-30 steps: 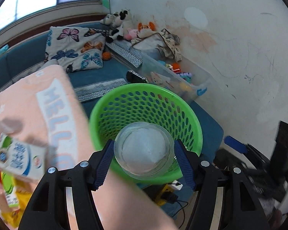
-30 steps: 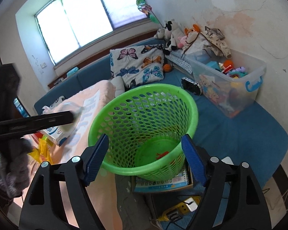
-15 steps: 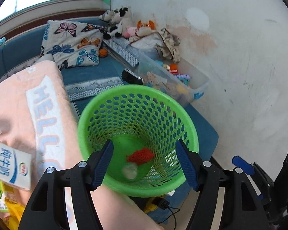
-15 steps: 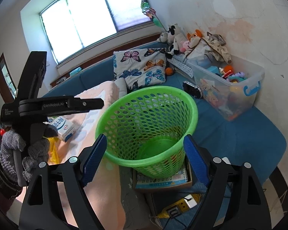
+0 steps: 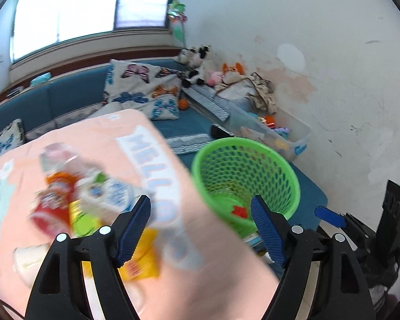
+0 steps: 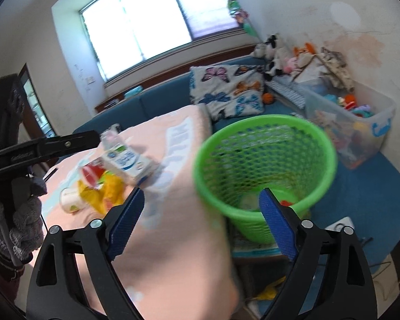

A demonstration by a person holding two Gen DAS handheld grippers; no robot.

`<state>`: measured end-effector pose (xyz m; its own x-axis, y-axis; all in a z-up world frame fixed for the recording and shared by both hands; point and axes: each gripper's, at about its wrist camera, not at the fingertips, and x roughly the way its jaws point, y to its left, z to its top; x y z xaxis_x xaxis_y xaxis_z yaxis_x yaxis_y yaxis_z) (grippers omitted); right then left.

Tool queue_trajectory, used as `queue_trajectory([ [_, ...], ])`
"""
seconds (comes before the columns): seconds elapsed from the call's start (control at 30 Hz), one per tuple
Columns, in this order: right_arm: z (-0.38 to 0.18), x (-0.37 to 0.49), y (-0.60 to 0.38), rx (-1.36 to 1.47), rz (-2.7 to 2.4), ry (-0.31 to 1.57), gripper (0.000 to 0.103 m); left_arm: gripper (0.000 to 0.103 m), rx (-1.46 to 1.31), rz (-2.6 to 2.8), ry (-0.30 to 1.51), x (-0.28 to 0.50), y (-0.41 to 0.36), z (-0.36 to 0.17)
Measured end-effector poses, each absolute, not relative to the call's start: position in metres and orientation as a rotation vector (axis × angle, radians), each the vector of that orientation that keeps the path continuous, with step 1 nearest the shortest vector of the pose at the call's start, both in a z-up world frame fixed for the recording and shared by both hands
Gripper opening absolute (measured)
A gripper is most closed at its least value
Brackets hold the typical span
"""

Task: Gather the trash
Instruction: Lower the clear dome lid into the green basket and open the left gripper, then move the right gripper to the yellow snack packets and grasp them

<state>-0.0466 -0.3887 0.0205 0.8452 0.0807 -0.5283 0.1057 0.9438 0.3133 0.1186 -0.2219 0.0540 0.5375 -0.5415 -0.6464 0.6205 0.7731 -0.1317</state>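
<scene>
A green mesh basket (image 5: 274, 154) (image 6: 301, 138) stands beside the pink towel-covered table (image 5: 200, 280) (image 6: 173, 253). A red scrap (image 5: 240, 210) and a pale cup (image 6: 249, 203) lie in its bottom. On the table lies a trash pile: a white-blue milk carton (image 6: 128, 161) (image 5: 114, 192), a red can (image 5: 53, 200) (image 6: 92, 173), yellow wrappers (image 6: 109, 193) (image 5: 138, 264), a small white cup (image 6: 70, 200). My left gripper (image 5: 200, 229) is open and empty over the table edge; it also shows in the right wrist view (image 6: 45, 146). My right gripper (image 6: 200, 221) is open and empty.
A blue sofa (image 5: 66, 98) with butterfly cushions (image 6: 226, 90) runs behind. A clear bin of toys (image 6: 360, 122) and plush toys (image 5: 200, 64) stand by the stained wall. Books and a yellow power strip lie under the basket.
The left gripper let the clear plastic cup drop into the basket, then swung left toward the trash pile. The right gripper also turned left.
</scene>
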Motion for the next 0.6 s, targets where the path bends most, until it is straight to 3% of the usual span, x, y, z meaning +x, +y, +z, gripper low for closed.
queue_trajectory([
  [0.6,-0.002,0.032,-0.259,0.266,0.237,0.723,0.091,0.075,-0.009,-0.485,0.764,0.105,-0.054,0.012],
])
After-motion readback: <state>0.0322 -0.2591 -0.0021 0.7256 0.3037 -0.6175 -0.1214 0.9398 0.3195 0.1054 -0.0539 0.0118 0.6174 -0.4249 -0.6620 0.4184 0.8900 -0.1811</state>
